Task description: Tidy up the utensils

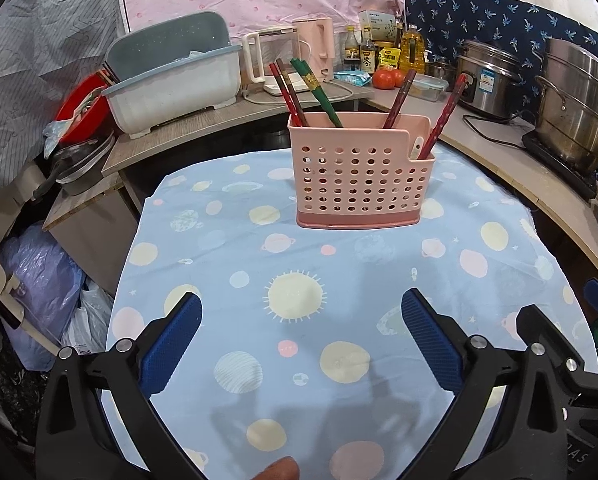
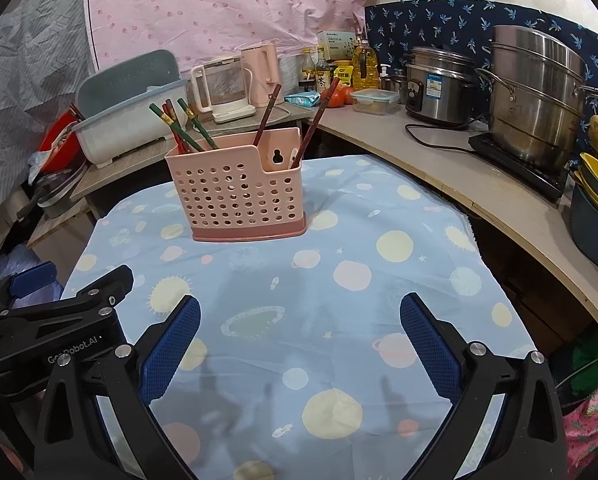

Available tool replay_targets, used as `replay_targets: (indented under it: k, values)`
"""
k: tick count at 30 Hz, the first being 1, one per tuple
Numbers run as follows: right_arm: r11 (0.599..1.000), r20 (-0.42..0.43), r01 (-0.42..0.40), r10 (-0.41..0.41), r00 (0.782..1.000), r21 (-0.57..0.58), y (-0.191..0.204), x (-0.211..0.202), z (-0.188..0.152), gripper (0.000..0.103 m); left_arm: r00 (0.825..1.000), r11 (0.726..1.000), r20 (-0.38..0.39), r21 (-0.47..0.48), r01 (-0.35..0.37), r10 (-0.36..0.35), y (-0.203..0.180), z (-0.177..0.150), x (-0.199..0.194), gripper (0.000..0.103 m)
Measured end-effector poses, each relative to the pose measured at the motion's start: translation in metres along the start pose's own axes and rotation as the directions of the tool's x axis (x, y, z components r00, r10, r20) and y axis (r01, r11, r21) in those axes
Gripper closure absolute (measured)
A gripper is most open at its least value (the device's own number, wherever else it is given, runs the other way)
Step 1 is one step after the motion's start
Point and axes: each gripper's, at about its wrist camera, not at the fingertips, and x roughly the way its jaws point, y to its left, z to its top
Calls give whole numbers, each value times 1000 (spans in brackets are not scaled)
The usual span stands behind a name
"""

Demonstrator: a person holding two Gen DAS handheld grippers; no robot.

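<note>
A pink perforated utensil holder [image 1: 361, 178] stands on the blue planet-print cloth [image 1: 299, 280]; it also shows in the right wrist view [image 2: 239, 196]. Red and green chopsticks [image 1: 299, 92] lean in its left part, brown and red ones [image 1: 443, 120] on its right; the right wrist view shows them too [image 2: 179, 128]. My left gripper [image 1: 301, 312] is open and empty, near the cloth's front. My right gripper [image 2: 299, 316] is open and empty beside it. The left gripper's body [image 2: 51, 320] shows at the left of the right wrist view.
A grey dish rack [image 1: 171, 80] and kettles [image 1: 315, 48] stand on the back counter. Steel pots [image 2: 531, 92], a rice cooker [image 2: 439, 84] and a power cord [image 2: 439, 140] sit on the right counter. Bottles, tomatoes and a food box are behind the holder. Bags lie left.
</note>
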Motion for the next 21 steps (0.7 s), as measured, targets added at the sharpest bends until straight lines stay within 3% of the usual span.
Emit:
replay_targets:
  k: [21]
  values:
    - [1000,-25,5,-5,1000,5,5,8,-5,6,1000,1000,-14,-8,-18,18,2,-3,5,7]
